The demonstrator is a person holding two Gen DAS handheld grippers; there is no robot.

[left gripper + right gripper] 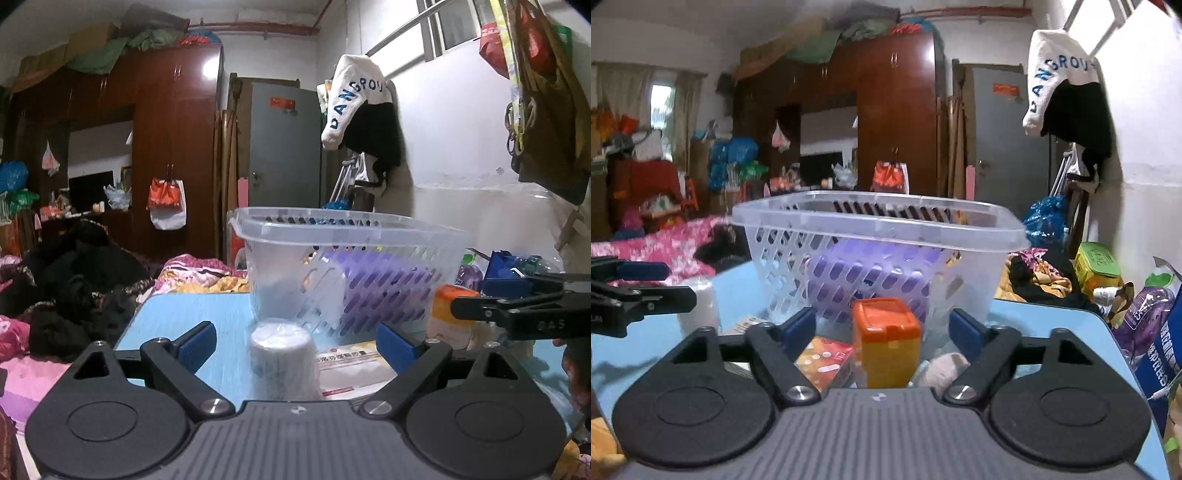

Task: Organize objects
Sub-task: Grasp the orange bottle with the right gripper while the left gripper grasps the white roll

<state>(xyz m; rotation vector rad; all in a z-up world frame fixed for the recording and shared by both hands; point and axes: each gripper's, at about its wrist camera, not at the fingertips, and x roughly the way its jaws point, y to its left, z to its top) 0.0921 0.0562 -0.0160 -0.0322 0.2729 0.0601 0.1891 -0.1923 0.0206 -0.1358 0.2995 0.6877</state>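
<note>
Two grippers face a clear slotted basket [879, 254] on a blue desk [184, 317], each with one item framed between its fingers.

Left gripper [295, 347]: jaws wide, holding nothing. A white roll [282, 358] stands upright directly ahead, centred between the blue pads [197, 345] and touching neither. Its long axis is vertical. A flat packet [351, 365] lies just right of the roll, and the basket stands just behind both.

Right gripper [886, 334]: jaws wide, holding nothing. An orange-lidded jar [886, 343] stands upright, centred between the pads, with clearance on both sides. An orange box [823, 362] lies just to its left, a pale object [942, 369] to its right, too blurred to identify. The basket wall rises immediately behind the jar.

Governing relation: each item lies straight ahead of its own gripper with its axis vertical, so closing should probably need no sideways correction. The left gripper is nearer the roll, the right nearer the jar. The basket, already holding something purple, is the likely destination beyond both.
</note>
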